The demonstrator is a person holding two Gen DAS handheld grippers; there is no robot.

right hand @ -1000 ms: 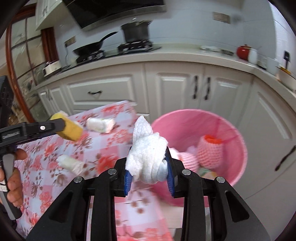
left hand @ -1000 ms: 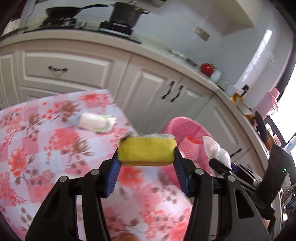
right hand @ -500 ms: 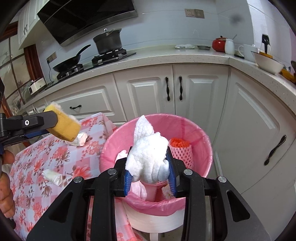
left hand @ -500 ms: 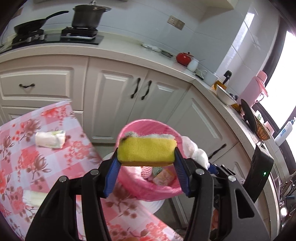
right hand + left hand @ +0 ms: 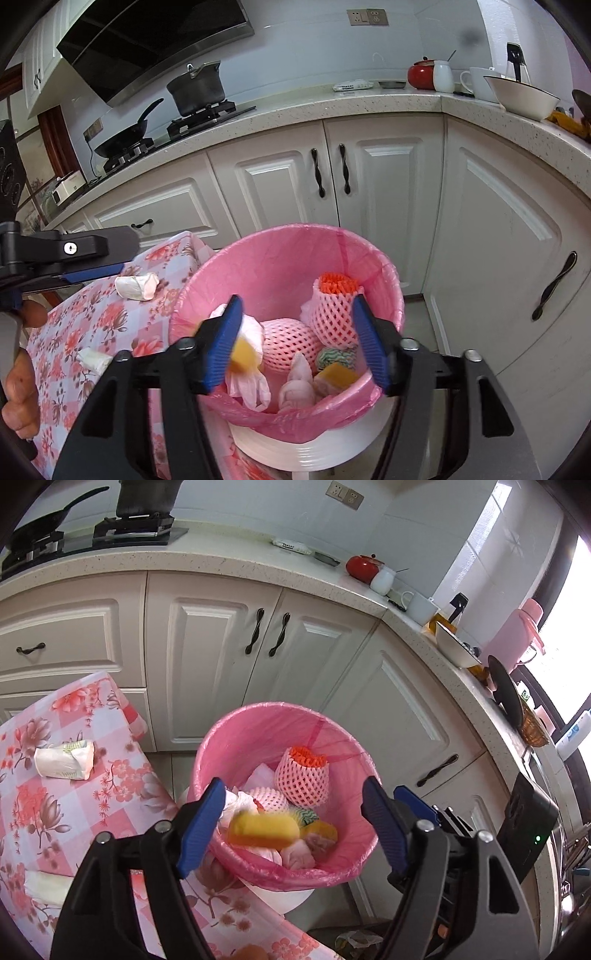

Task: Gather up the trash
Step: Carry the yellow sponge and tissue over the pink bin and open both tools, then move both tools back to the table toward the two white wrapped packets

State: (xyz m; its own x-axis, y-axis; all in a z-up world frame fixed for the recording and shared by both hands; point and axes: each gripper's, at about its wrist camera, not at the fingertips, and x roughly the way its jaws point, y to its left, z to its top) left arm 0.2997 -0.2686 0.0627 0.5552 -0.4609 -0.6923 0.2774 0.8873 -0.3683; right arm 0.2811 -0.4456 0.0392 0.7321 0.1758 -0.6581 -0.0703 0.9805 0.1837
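Observation:
A pink-lined trash bin (image 5: pixel 277 710) (image 5: pixel 295 230) stands below both grippers. My left gripper (image 5: pixel 291 823) is over it and its jaws are opening, with nothing pressed between the blue pads. The yellow sponge (image 5: pixel 262 830) (image 5: pixel 243 356) is a blur dropping into the bin. My right gripper (image 5: pixel 295 343) is also over the bin, jaws opening and empty. A white tissue wad (image 5: pixel 247 386) lies inside, under the right gripper's left pad. Foam fruit nets (image 5: pixel 332 314) and other scraps fill the bin. A white wrapped wad (image 5: pixel 62 764) (image 5: pixel 136 286) lies on the floral tablecloth.
The floral table (image 5: pixel 55 812) borders the bin on the left and carries another white scrap (image 5: pixel 94 358). White cabinets (image 5: pixel 207 657) stand right behind the bin, under a countertop with pans, a red pot and bowls. A person's hand (image 5: pixel 18 369) grips the left tool.
Both grippers moved from over the table to above the bin. Both opened: the left let go of the yellow sponge, the right let go of the white tissue wad.

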